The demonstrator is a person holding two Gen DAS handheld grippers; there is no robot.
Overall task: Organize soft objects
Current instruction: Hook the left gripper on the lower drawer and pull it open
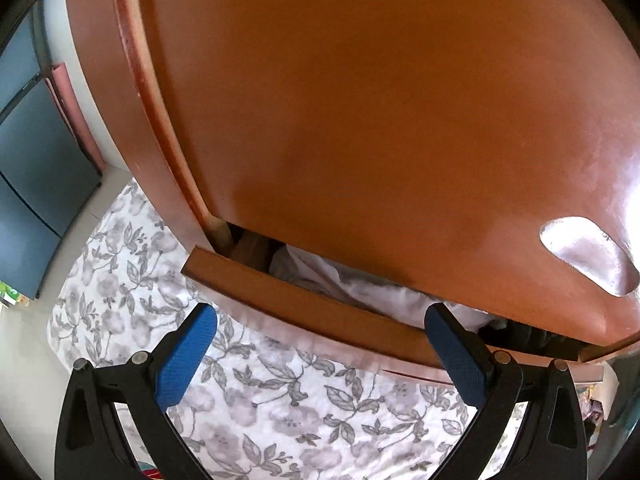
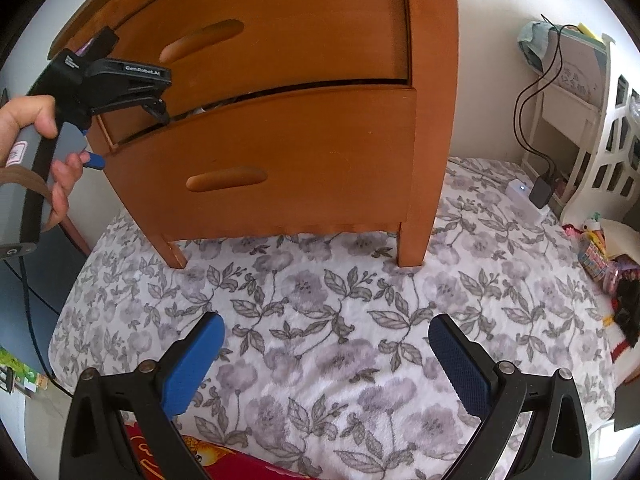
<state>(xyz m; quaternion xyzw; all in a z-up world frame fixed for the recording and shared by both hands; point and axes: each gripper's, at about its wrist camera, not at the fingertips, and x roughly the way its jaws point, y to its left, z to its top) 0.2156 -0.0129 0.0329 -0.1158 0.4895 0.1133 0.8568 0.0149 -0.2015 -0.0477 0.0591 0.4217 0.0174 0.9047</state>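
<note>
A brown wooden cabinet (image 2: 304,40) with two drawers stands on a floral blanket (image 2: 320,312). Its lower drawer (image 2: 280,152) is pulled out a crack. In the left wrist view, white cloth (image 1: 360,288) shows inside, under the upper drawer front (image 1: 360,100). My left gripper (image 1: 320,344) is open and straddles the lower drawer's top edge (image 1: 304,300); one blue pad (image 1: 456,356) sits over the gap, the other outside. The right wrist view shows a hand (image 2: 28,120) holding that left gripper (image 2: 130,139) at the drawer's left corner. My right gripper (image 2: 326,360) hangs open and empty above the blanket.
A white shelf (image 2: 568,112) with black cables and a charger (image 2: 540,196) stands at the right wall. Toys and clutter (image 2: 604,264) lie along the blanket's right edge. Red printed fabric (image 2: 192,456) lies under my right gripper. A blue cabinet (image 1: 32,168) is at the left.
</note>
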